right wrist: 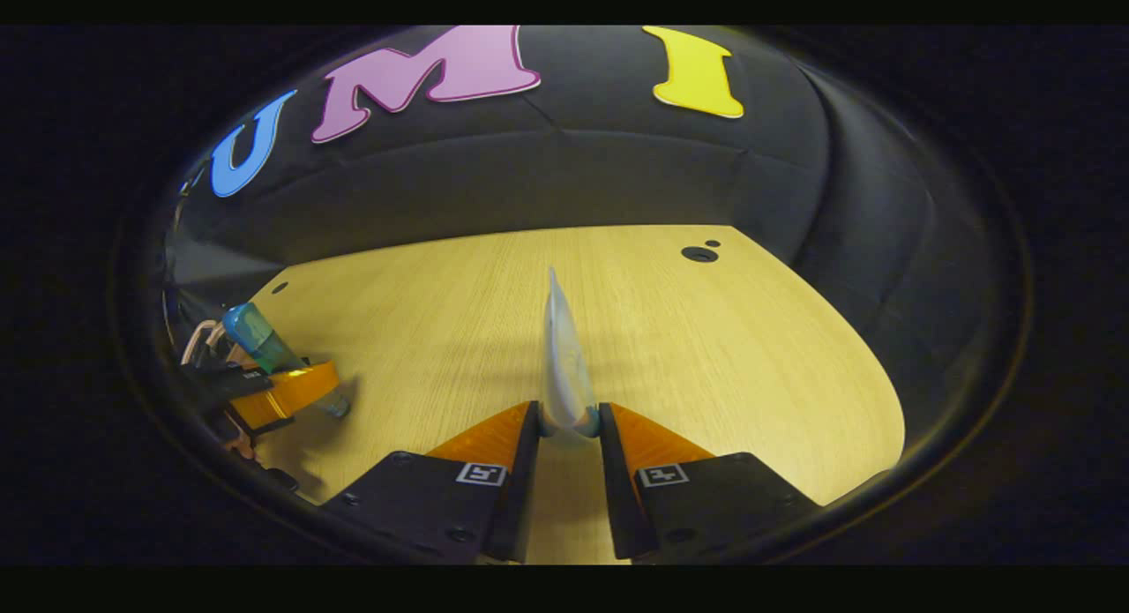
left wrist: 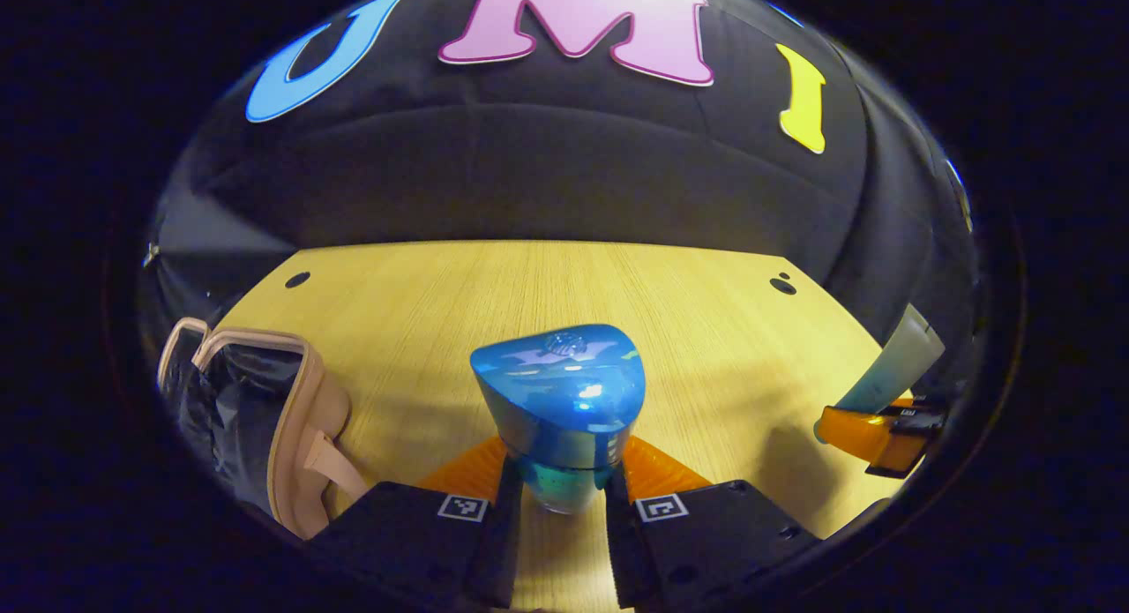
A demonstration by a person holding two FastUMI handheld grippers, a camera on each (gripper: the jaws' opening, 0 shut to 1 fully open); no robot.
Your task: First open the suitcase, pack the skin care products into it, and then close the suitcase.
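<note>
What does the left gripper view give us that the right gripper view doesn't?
Left gripper view: the blue cap of the blue-capped bottle seen close up, clamped in the left gripper; the open beige-trimmed suitcase with dark lining clearly visible.

Right gripper view: the pale squeeze tube edge-on, clamped in the right gripper; the bottle seen side-on.

Both: each shows the other gripper with its product, a glimpse of the suitcase, and the light wooden table.

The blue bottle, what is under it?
The blue bottle is clamped between the left gripper's jaws, cap toward the camera's far side. Beneath it lies the bare wooden table. The jaws cover its lower sides, so its base can't be seen.
</note>
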